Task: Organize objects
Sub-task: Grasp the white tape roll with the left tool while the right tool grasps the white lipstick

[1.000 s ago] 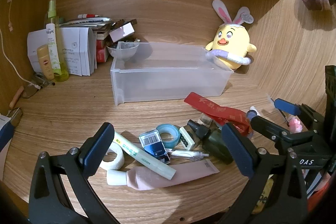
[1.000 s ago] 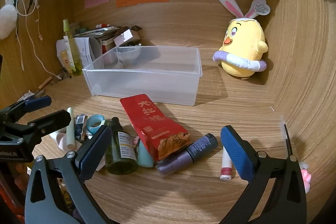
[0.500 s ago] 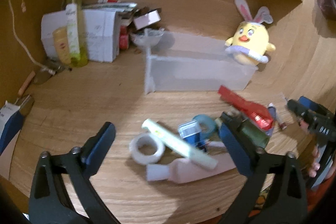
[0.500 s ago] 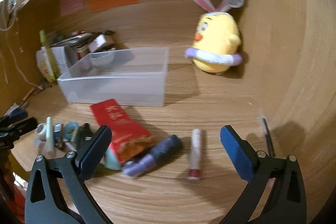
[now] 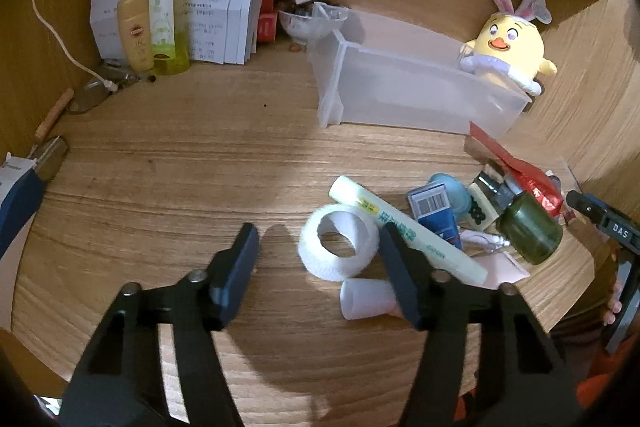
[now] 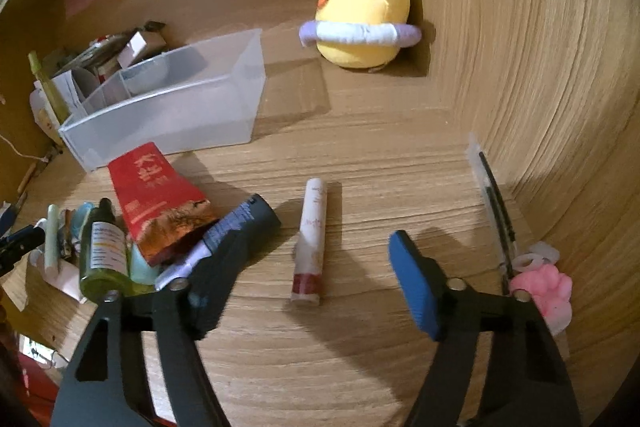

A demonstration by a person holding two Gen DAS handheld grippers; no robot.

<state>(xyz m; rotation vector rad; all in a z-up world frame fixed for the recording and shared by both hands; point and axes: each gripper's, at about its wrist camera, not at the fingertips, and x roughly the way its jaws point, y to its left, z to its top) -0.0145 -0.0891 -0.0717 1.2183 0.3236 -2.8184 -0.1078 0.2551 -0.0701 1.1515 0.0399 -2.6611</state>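
Left gripper [image 5: 318,247]: jaws closing, not yet on anything. White tape roll [image 5: 339,243] sits between the fingers, nearer the right-hand one; no pad contact visible. Landmark = clear plastic bin [image 5: 400,87], standing empty toward the back of the desk [image 5: 180,167].

Right gripper [image 6: 310,263]: jaws also closing, nothing clamped. Slim white tube w/ red end [image 6: 312,239] lies between the fingers, in front of the bin and well apart from it.

Item positions rel. to bin:
- Tape roll: in front of bin, touching the pale green tube [image 5: 408,227] that rests across its far edge.
- Red packet [image 6: 158,195]: just in front of bin, propped on the dark marker [image 6: 236,223].
- Green bottle [image 6: 104,251]: in front of bin, in the pile.

Risks (judgement):
1. Left pad nearest the green tube may catch it along w/ the roll, causing a double pick or a drag through the pile.
2. Roll is soft and hollow, so it may squash or pop out under an off-centre squeeze.
3. White tube is round, so it may roll away if one pad lands first.
4. Both grippers are working near one pile, so a collision is poss.
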